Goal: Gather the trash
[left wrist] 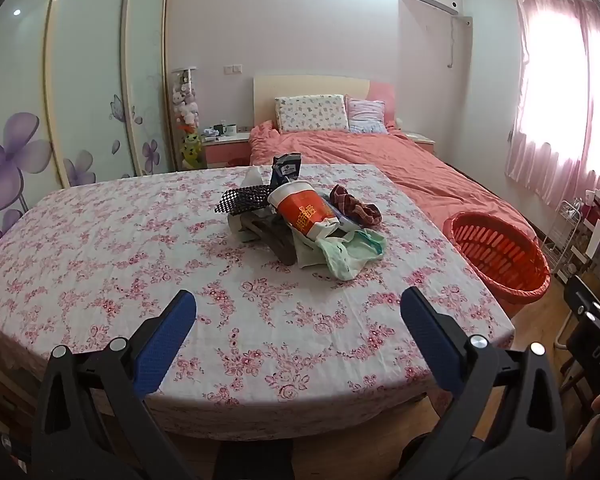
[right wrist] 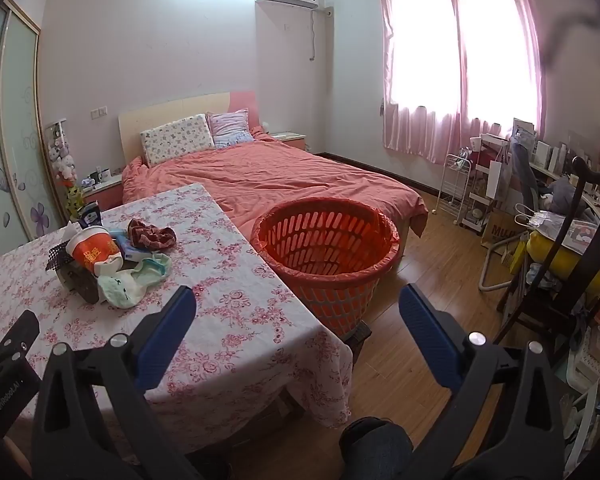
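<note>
A: What is seen nearest the left gripper (left wrist: pixel 298 304)?

B: Its blue-padded fingers (left wrist: pixel 168 344) are spread wide with nothing held between them, above the near edge of the surface (left wrist: pixel 100 240), which is covered by a pink floral cloth.

A: And ahead of it?

B: A heap of trash is found straight ahead, mid-surface. A pale green cloth (left wrist: pixel 348 254) lies closest, touching a tipped orange paper cup (left wrist: pixel 300 208). Left of the cup a black perforated piece (left wrist: pixel 244 198) is seen; right of it, a dark red rag (left wrist: pixel 354 204). A dark foil packet (left wrist: pixel 286 168) stands behind the cup.

A: How is the right gripper (right wrist: pixel 298 304) held?

B: It is spread wide too, and nothing is gripped. The same cup (right wrist: pixel 94 250) and green cloth (right wrist: pixel 134 282) are seen ahead to its left. Just ahead, slightly right, an orange basket (right wrist: pixel 328 264) is set beside the surface's edge (right wrist: pixel 260 288), on a dark stand that is mostly hidden.

A: Farther off?

B: A bed (right wrist: pixel 284 176) with a coral quilt is seen beyond the basket, and pink curtains (right wrist: pixel 460 60) far right.
</note>
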